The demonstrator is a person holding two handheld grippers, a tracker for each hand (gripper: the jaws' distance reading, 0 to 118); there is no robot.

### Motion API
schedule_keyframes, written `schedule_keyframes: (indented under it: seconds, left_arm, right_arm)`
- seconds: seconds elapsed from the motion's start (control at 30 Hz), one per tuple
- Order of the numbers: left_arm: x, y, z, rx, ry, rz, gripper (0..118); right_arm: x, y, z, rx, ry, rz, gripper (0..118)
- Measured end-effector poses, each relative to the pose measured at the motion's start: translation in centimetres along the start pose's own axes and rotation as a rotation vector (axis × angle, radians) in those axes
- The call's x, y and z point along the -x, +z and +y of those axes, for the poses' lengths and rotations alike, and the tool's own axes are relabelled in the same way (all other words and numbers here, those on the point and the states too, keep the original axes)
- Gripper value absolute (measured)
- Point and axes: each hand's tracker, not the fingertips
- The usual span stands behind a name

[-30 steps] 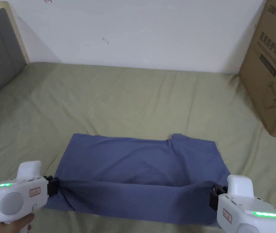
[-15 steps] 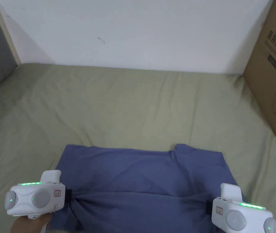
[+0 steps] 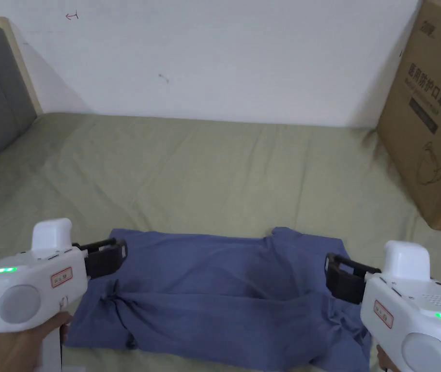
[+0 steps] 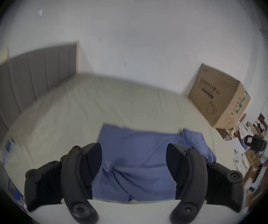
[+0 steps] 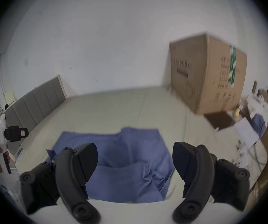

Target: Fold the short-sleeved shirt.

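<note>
Shirt (image 3: 224, 286) lies half-folded near the bed's (image 3: 224, 164) front edge, so my left gripper (image 3: 113, 253) and right gripper (image 3: 338, 276) hover wide open, empty.

Your head camera looked down and forward across the bed (image 3: 224, 164) toward the white wall (image 3: 224, 53), with the blue shirt (image 3: 224, 286) near the bottom of its frame. The camera on your left tool (image 4: 134, 161) sat close above the shirt's left part and faced the same wall. The one on your right tool (image 5: 135, 161) did likewise from the right, nearer the cardboard box (image 5: 207, 75). All three shared shirt, bed, wall and box.
</note>
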Motion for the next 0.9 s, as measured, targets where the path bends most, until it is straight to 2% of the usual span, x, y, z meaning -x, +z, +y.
schedule_keyframes:
  seconds: [0.07,0.2,0.23,0.27,0.3,0.33,0.37,0.4,0.47,0.63,0.9]
  left_arm:
    - [-1.7,3.3,0.1,-0.144,-0.065,0.019,85]
    - [-3.3,6.6,-1.0,-0.253,-0.168,0.063,80]
    - [-3.6,7.1,-1.3,-0.257,-0.189,0.058,73]
    - [-3.9,7.5,-1.6,-0.252,-0.205,0.051,58]
    - [-4.0,7.8,-2.0,-0.245,-0.214,0.043,20]
    - [-4.2,7.9,-2.4,-0.239,-0.218,0.042,0]
    - [-4.4,8.0,-2.9,-0.241,-0.215,0.046,0]
    - [-4.1,8.2,-3.0,-0.248,-0.202,0.033,0]
    - [-4.0,8.1,-3.3,-0.236,-0.18,0.018,0]
    - [-3.5,7.3,-3.3,-0.194,-0.17,0.035,0]
    - [1.8,1.3,-4.1,0.099,-0.071,0.08,0]
  right_arm:
    - [0.7,2.9,1.0,-0.092,0.034,-0.028,100]
    - [1.8,6.6,1.3,-0.223,0.086,-0.099,100]
    - [2.0,7.2,1.2,-0.246,0.099,-0.119,97]
    - [2.2,7.6,1.0,-0.257,0.111,-0.13,89]
    - [2.4,8.1,0.8,-0.268,0.115,-0.133,59]
    - [2.5,8.5,0.6,-0.277,0.114,-0.142,25]
    - [2.6,8.7,0.5,-0.28,0.11,-0.149,0]
    - [2.5,8.6,0.3,-0.301,0.115,-0.165,0]
    - [2.5,8.5,0.4,-0.277,0.083,-0.115,0]
    - [2.7,8.2,0.1,-0.279,0.1,-0.126,0]
    - [1.7,6.9,-0.6,-0.239,0.078,-0.127,0]
